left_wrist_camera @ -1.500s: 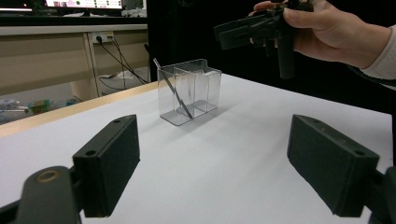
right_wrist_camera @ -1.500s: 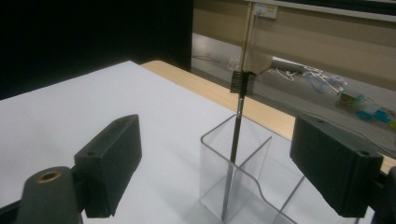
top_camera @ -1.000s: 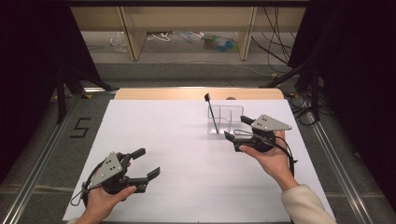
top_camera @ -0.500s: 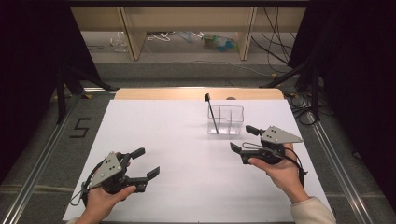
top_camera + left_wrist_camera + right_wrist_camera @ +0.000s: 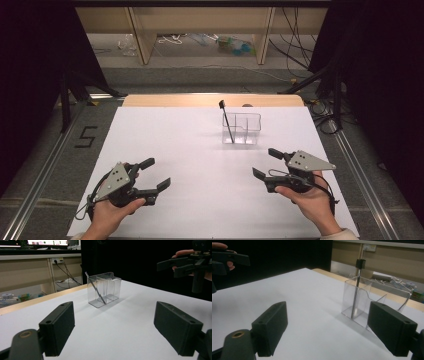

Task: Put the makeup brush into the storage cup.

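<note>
High view pictures take in the whole white table (image 5: 200, 150), with the left gripper (image 5: 151, 175) near its front left and the right gripper (image 5: 264, 164) near its front right, each held in a hand. Shelves and cables on the floor beyond the table are seen there too. From the left gripper view, a thin dark stick (image 5: 96, 288) is seen leaning slantwise inside the clear plastic box with compartments (image 5: 105, 288), and the other gripper (image 5: 186, 265) is seen far off at the top right. In the right gripper view, the black square tip at the top of the stick (image 5: 357, 287) is shown up close, and the clear box (image 5: 372, 302) is seen just past the right-hand jaw.

Both grippers are spread wide. Nothing is held or touched by either one; bare table is seen between the jaws.

The clear box is set on the table toward the back, nearer the right gripper. The stick is kept in its left end compartment, and the other compartments look bare.
</note>
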`<state>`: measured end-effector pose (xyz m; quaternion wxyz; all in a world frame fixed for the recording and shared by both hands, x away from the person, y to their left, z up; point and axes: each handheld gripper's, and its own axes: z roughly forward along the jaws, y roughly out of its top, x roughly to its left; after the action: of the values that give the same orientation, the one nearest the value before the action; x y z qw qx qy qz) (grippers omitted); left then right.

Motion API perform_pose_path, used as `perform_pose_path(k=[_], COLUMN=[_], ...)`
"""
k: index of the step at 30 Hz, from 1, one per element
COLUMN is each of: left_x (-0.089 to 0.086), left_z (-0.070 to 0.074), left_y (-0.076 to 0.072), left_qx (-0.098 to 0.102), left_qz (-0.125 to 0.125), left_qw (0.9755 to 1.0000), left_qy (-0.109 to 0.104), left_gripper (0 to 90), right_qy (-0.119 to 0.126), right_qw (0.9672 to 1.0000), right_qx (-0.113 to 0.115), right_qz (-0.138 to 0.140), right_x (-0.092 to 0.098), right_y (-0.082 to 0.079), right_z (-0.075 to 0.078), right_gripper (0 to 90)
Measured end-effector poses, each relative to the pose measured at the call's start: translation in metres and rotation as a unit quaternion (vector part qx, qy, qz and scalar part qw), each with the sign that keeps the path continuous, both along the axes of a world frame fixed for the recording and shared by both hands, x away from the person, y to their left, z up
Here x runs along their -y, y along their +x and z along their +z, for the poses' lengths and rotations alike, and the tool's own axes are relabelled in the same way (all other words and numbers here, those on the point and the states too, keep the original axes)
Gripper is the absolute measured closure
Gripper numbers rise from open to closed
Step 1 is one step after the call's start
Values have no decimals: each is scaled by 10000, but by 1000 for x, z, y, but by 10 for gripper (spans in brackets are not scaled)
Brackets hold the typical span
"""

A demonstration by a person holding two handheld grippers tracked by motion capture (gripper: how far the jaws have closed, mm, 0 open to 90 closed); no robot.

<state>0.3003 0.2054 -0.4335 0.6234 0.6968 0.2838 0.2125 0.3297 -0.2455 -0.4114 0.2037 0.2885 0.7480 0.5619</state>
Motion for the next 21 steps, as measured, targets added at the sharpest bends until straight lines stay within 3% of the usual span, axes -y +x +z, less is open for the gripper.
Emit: perform_pose_path(k=[9, 10, 15, 21], left_x=[0, 0, 0, 0], left_z=[-1, -1, -1, -1], left_y=[1, 1, 1, 1], left_qx=[-18, -32, -9, -45], left_qz=[2, -2, -15, -5], left_qw=[10000, 10000, 10000, 10000], left_qy=[-36, -35, 17, 15], left_gripper=[170, 170, 170, 170], right_qy=[12, -74, -143, -109], right_qw=[10000, 9999, 9999, 9999], right_qx=[-76, -122, 25, -92], right_qz=[55, 51, 25, 51], right_x=[3, 4, 5, 5], right_y=[-14, -16, -14, -14], right_z=[-8, -8, -9, -11], right_gripper=[174, 174, 173, 172])
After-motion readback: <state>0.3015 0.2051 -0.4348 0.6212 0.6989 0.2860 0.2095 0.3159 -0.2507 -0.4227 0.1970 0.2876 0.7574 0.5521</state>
